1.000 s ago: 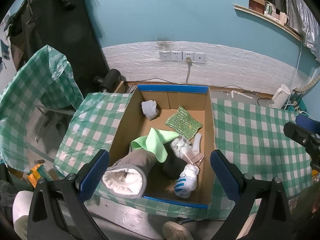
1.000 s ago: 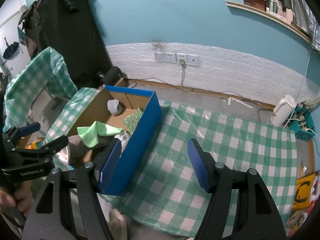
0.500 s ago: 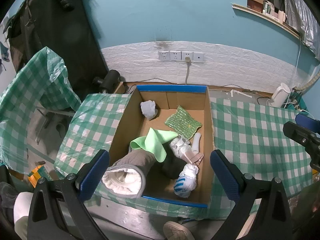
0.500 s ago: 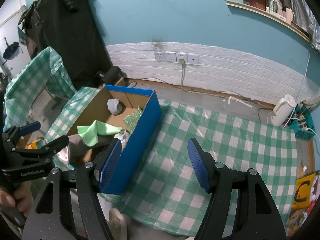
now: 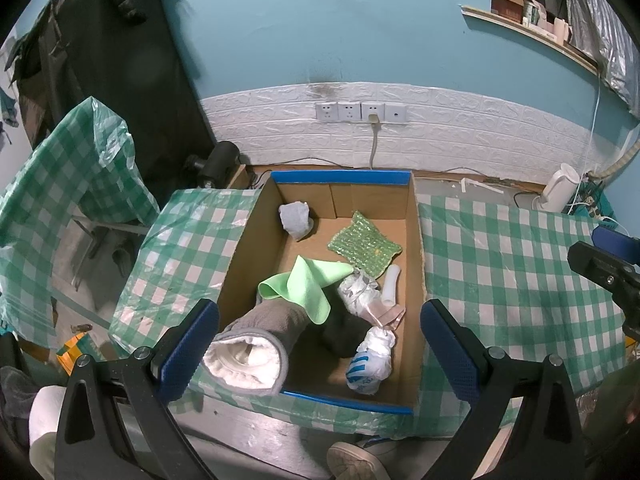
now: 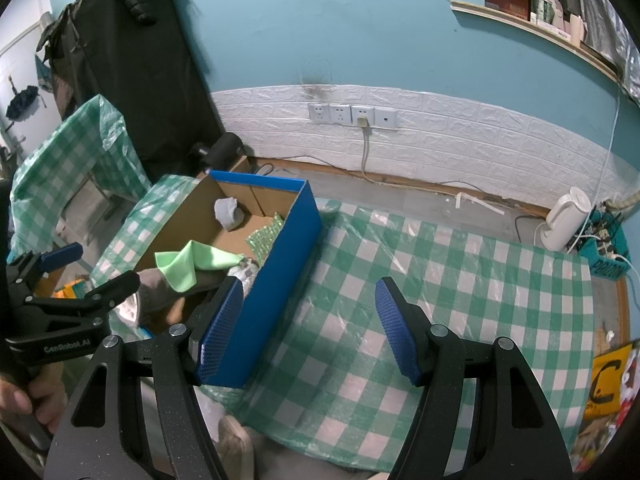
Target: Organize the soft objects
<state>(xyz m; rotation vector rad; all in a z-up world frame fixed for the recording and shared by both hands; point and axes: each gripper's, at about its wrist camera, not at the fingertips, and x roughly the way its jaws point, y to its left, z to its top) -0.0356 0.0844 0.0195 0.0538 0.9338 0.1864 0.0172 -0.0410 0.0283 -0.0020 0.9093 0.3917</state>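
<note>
Cardboard box (image 5: 414,240) with blue outer walls fills the centre of the left wrist view, sitting on a table under a green checked cloth (image 5: 512,264). Left gripper (image 5: 320,344) hangs above the box's near end at the bottom of the frame, its two blue pads spread wide with nothing pressed between them; the grey fleece-lined slipper (image 5: 256,344) lies just right of the left pad, its white opening toward the lower left and drooping over the near rim. Right gripper (image 6: 310,330) is at the bottom centre of the right wrist view, jaws apart and holding nothing, over bare checked cloth, with the box's blue side wall just behind its left pad.

Counted inside the box: one slipper, one light green cloth (image 5: 308,286) draped over the slipper's far end, one green knitted scrubber (image 5: 364,246) in the upper right part, one grey-white crumpled wad (image 5: 295,220) in the upper left corner, one white tube (image 5: 390,284) by the right wall, one dark bundle (image 5: 344,334), and two crumpled white plastic bundles, one mid-box (image 5: 358,292) and one with blue stripes (image 5: 370,362) near the front wall
</note>
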